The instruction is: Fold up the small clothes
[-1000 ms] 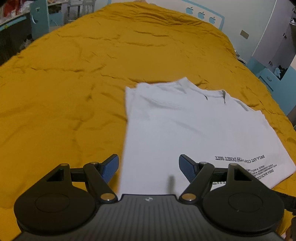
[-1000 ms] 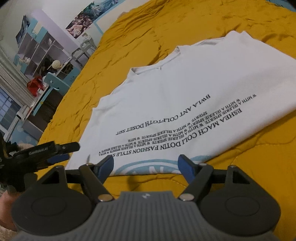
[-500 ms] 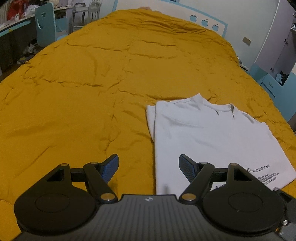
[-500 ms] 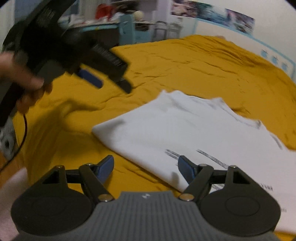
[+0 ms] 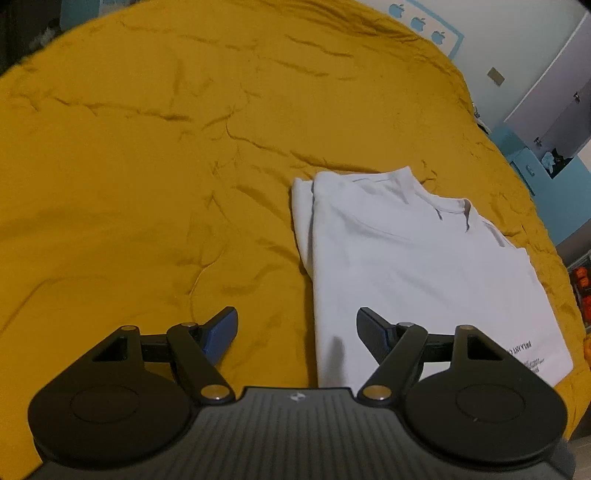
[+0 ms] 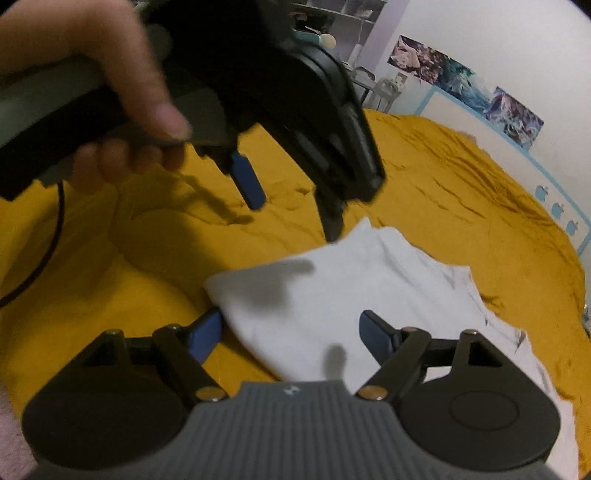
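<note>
A white T-shirt (image 5: 413,266) with black print lies partly folded on the mustard-yellow bedspread (image 5: 147,155), collar at the far end. My left gripper (image 5: 297,332) is open and empty, above the shirt's near left edge. My right gripper (image 6: 291,334) is open and empty, low over a near corner of the shirt (image 6: 332,291). In the right wrist view the left gripper (image 6: 291,210), held in a hand (image 6: 122,85), hovers above the shirt's far corner with its jaws apart.
The bedspread is wrinkled and covers the whole bed. A white and blue headboard (image 5: 428,26) and teal furniture (image 5: 524,162) stand beyond the far edge. Shelves and posters (image 6: 469,88) line the wall. A black cable (image 6: 40,254) hangs from the left gripper.
The right gripper has swung around to the shirt's left corner, facing the left gripper. The left gripper pulled back and left, so the shirt now sits to its right. Both stayed open.
</note>
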`<state>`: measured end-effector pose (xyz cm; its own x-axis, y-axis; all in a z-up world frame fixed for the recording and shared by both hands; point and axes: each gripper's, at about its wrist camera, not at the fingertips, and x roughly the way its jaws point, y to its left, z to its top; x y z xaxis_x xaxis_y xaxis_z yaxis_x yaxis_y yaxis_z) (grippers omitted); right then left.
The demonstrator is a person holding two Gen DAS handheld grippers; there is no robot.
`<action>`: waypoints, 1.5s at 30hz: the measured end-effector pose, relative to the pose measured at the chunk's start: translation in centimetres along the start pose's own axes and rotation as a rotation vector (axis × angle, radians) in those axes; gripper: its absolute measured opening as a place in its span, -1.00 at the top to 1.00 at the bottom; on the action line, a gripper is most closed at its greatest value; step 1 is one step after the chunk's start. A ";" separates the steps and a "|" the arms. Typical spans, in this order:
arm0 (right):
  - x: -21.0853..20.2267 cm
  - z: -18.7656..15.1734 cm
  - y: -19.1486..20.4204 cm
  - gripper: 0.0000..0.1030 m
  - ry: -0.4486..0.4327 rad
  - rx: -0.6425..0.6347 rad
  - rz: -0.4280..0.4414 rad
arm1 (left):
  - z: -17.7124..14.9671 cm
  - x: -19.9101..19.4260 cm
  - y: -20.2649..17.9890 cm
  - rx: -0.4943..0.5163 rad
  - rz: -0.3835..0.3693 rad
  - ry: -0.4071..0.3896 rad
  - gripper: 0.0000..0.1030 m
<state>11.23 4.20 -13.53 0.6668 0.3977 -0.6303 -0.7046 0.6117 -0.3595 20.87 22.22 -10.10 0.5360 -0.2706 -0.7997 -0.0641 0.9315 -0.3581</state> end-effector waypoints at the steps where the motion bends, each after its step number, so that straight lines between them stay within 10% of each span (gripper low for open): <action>1: 0.2 0.2 0.2 -0.48 -0.001 -0.006 -0.006 | 0.4 0.6 0.2 -0.001 -0.003 0.012 -0.65; 23: 1.4 0.8 1.9 -0.31 -0.056 -0.040 -0.008 | 8.7 13.3 0.1 -0.116 -0.251 0.110 -0.98; 27: 0.9 0.6 2.5 -0.01 -0.066 -0.056 0.006 | 8.6 13.5 -0.5 -0.075 -0.257 0.097 -0.99; 34: 0.4 0.4 3.2 0.66 -0.061 -0.034 0.044 | 8.5 12.8 1.0 -0.142 -0.291 0.078 0.23; 45: -0.2 -0.1 -1.0 0.79 -0.043 0.238 0.181 | 9.0 11.7 1.2 -0.243 -0.324 0.054 0.57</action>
<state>11.81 3.40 -13.15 0.5490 0.5399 -0.6380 -0.7396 0.6694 -0.0699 34.61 22.32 -15.57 0.5166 -0.5587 -0.6489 -0.0998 0.7133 -0.6937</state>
